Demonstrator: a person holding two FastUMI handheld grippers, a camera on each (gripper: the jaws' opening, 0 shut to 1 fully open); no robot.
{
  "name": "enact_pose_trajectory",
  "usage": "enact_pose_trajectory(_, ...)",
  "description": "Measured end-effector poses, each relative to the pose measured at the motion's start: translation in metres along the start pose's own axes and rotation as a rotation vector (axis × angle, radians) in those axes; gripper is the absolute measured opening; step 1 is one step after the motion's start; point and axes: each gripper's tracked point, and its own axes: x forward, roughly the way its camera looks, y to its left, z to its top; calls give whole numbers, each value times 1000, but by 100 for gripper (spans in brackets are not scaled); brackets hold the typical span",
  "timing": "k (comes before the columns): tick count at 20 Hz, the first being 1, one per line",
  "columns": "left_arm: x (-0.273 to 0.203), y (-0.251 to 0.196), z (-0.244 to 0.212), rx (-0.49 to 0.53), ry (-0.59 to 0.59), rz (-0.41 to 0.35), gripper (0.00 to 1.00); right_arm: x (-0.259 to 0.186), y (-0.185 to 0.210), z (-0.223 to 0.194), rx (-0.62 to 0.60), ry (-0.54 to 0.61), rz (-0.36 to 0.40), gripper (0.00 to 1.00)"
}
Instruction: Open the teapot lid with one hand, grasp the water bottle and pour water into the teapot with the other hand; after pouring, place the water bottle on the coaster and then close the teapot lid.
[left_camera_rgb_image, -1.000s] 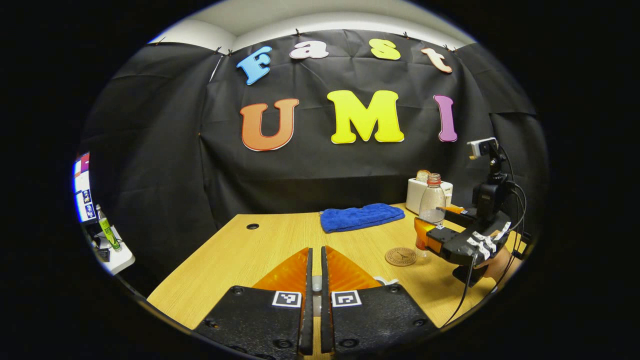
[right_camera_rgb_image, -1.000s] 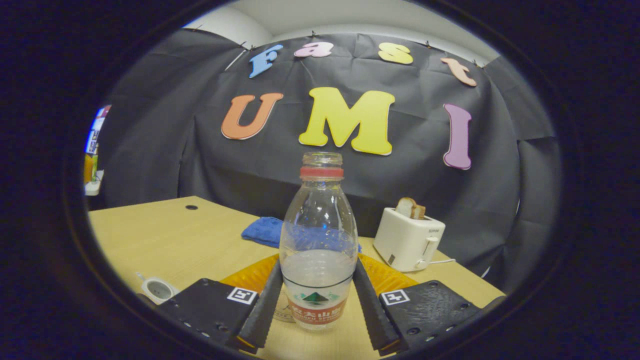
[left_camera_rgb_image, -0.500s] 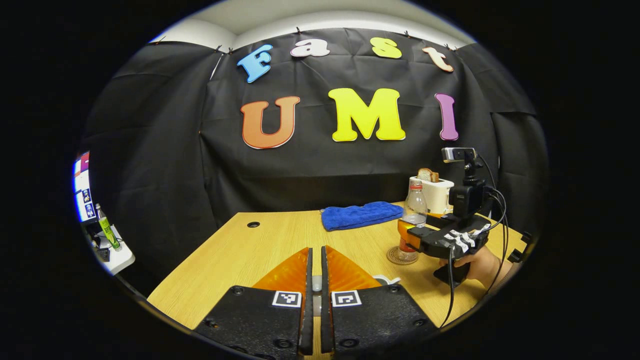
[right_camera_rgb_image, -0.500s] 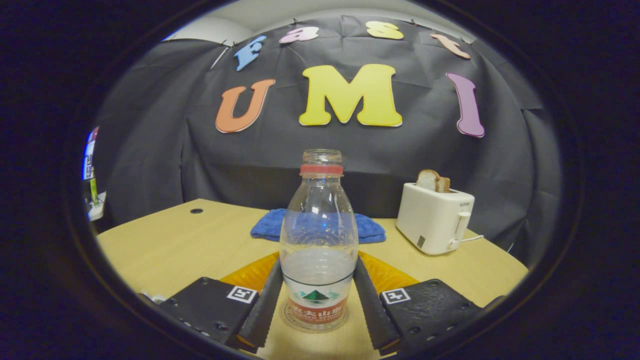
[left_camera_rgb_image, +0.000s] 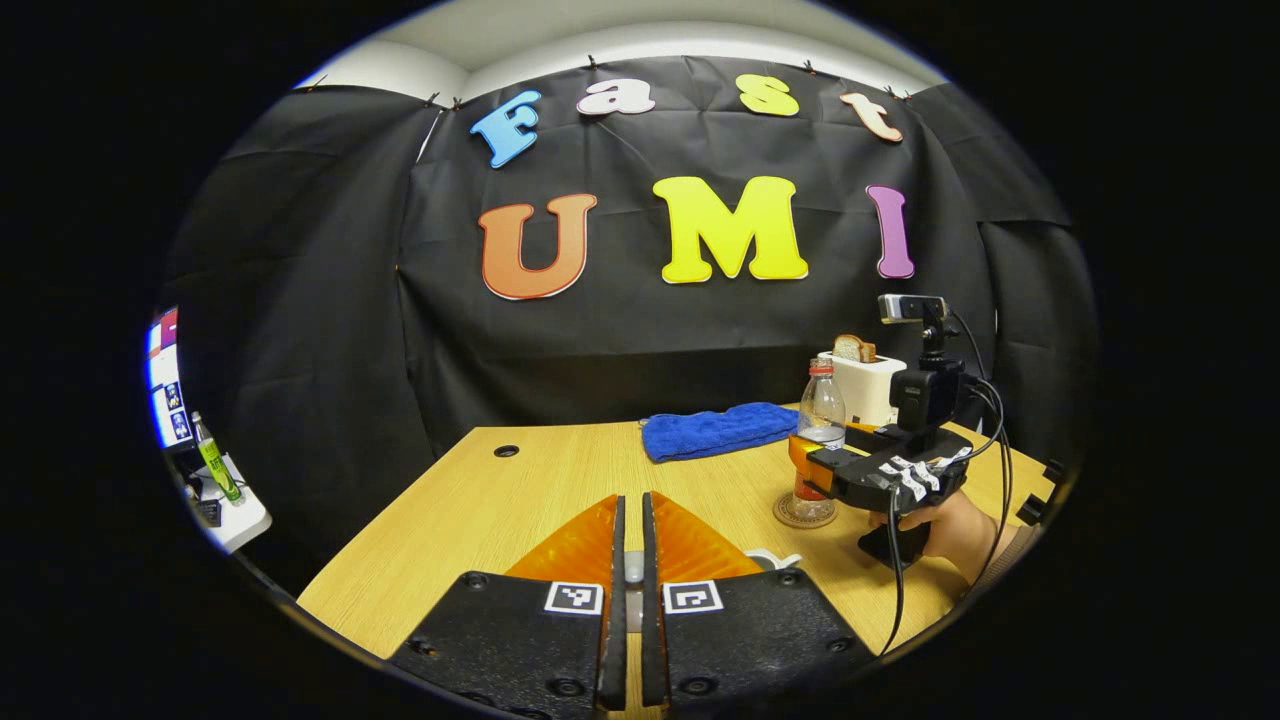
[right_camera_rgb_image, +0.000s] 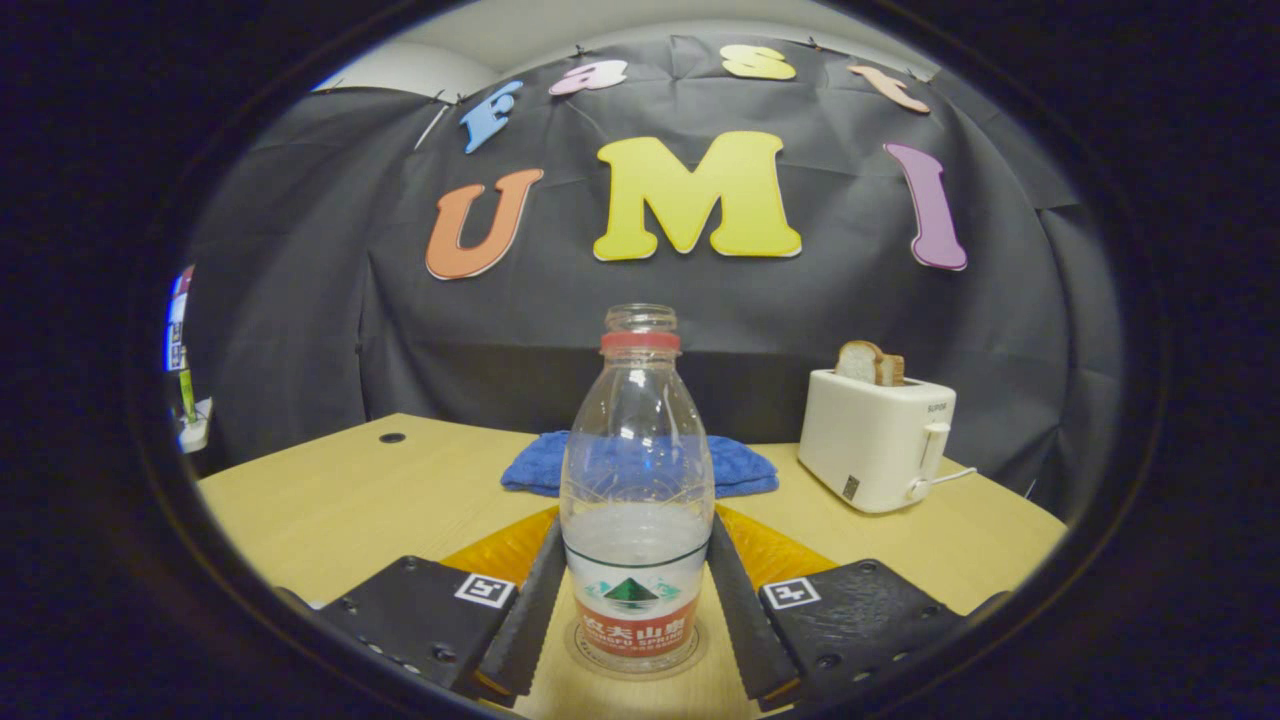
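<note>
The clear water bottle (right_camera_rgb_image: 638, 500), capless and part full, stands upright on the round brown coaster (right_camera_rgb_image: 690, 652). My right gripper (right_camera_rgb_image: 635, 535) is shut on its lower body, one finger pressing each side. In the left gripper view the water bottle (left_camera_rgb_image: 822, 420) rises from the coaster (left_camera_rgb_image: 790, 516) at mid right, with the right gripper (left_camera_rgb_image: 812, 470) around it and a hand (left_camera_rgb_image: 950, 525) holding that gripper. My left gripper (left_camera_rgb_image: 630, 565) hovers low over the table, shut on a small grey knob, seemingly the teapot lid's. A white sliver of the teapot (left_camera_rgb_image: 772, 558) peeks out beside its fingers.
A folded blue towel (left_camera_rgb_image: 720, 430) lies at the back of the wooden table (left_camera_rgb_image: 480, 500), and a white toaster (right_camera_rgb_image: 880, 440) holding bread stands at the back right. A cable hole (left_camera_rgb_image: 506, 451) sits far left. A side shelf (left_camera_rgb_image: 225, 510) lies beyond the table's left edge.
The right gripper carried the bottle left and down from above the table onto the coaster, then levelled out. The left gripper stayed still and shut.
</note>
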Motion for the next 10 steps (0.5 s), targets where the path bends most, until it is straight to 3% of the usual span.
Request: enact_pose_trajectory(10, 0, -1, 1, -5, 0, -5, 8, -6, 1, -15, -33, 44, -3, 79)
